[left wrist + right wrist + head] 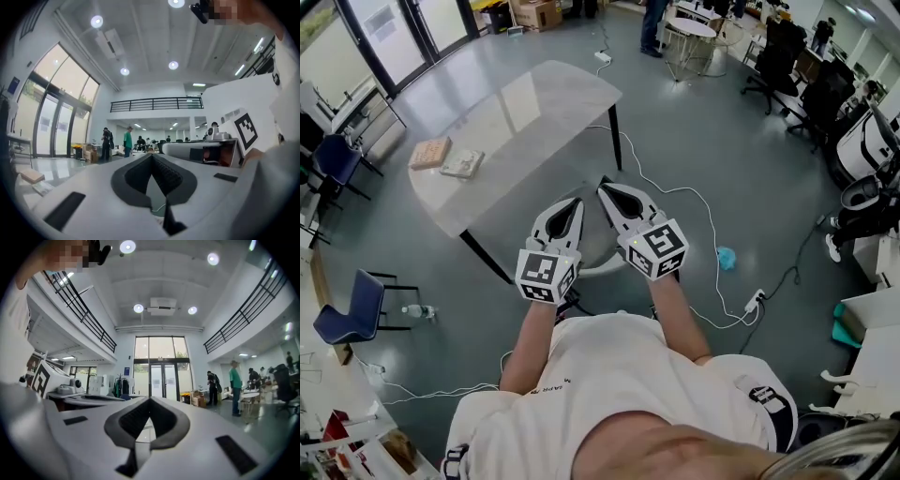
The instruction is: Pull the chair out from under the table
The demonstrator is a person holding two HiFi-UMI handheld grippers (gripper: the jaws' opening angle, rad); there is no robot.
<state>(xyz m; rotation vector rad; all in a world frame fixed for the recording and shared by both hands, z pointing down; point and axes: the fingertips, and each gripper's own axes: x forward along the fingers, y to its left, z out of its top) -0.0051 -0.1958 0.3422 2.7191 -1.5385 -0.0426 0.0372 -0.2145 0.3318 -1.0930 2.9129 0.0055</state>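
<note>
Chair (602, 268), as I am judging, is showing only as a pale curved rim at the 5 o'clock side of the table (525, 112). It is mostly hiding behind the grippers, so it is fitting both a seat tucked partly under the top and one standing clear of it. The left gripper (578, 201) is hanging clenched on nothing. The right gripper (603, 187), at its 3 o'clock, is clenched on nothing too. Any pull is going well only with both grippers holding the backrest evenly and drawing straight toward 6 o'clock.
</note>
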